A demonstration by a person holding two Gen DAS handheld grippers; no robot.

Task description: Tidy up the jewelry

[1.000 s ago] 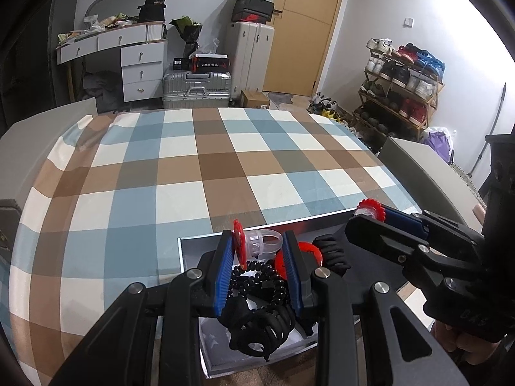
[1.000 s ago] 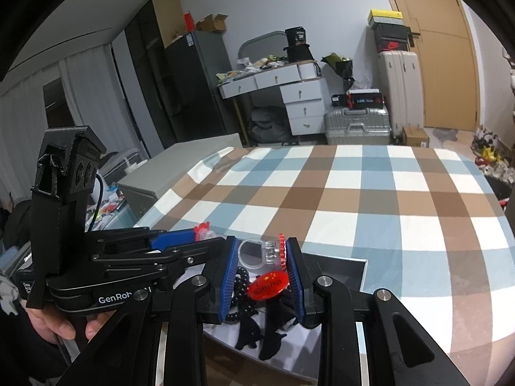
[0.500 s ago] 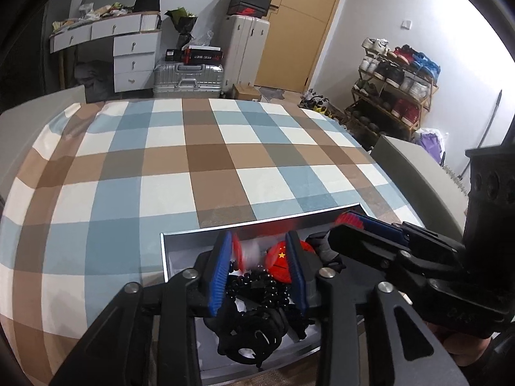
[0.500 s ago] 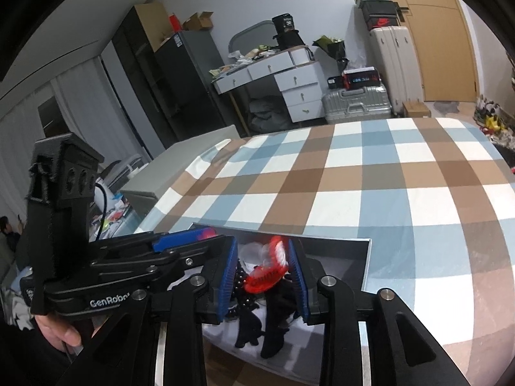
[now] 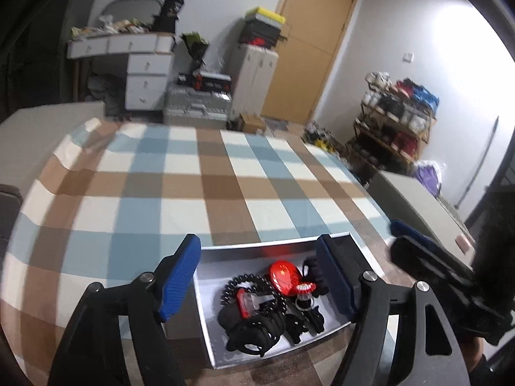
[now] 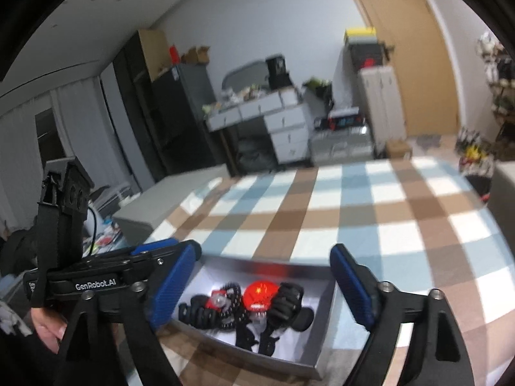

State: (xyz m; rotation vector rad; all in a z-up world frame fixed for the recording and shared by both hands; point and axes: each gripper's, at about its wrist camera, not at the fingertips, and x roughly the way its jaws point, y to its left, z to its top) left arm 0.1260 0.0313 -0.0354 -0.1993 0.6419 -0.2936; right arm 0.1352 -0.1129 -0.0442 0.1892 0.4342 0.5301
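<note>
Your left claw [image 5: 257, 276] hangs over the grey box [image 5: 273, 247] with its blue pads spread to either side of the box; its jaws have just been opening and nothing is gripped between them. Your right claw [image 6: 267, 284] is wider apart still, its jaws also just opened, with the box [image 6: 322, 363] below and nothing in its grip.

The jewelry lies in a heap inside the box, which sits at the near edge of the checked blue, brown and white cloth [image 5: 193, 193]. In the left wrist view a black bead bracelet [image 5: 239, 284] curls at 9 o'clock in the pile, a red round badge [image 5: 285, 276] sits at 12 o'clock, a dark scrunchie [image 5: 313, 270] at 2 o'clock, and a coiled black hair tie [image 5: 257, 331] at 6 o'clock. A clear piece with a red edge [image 5: 249, 302] rests in the middle. The badge carries small yellow marks and some lettering along its lower edge, too blurred to read.

In the right wrist view, the side of your left tool reads "GenRobot.AI" [image 6: 95, 284] in white, at 9 o'clock, with your hand [image 6: 48, 328] beneath it. Other labels in the room are too blurred to read.
</note>
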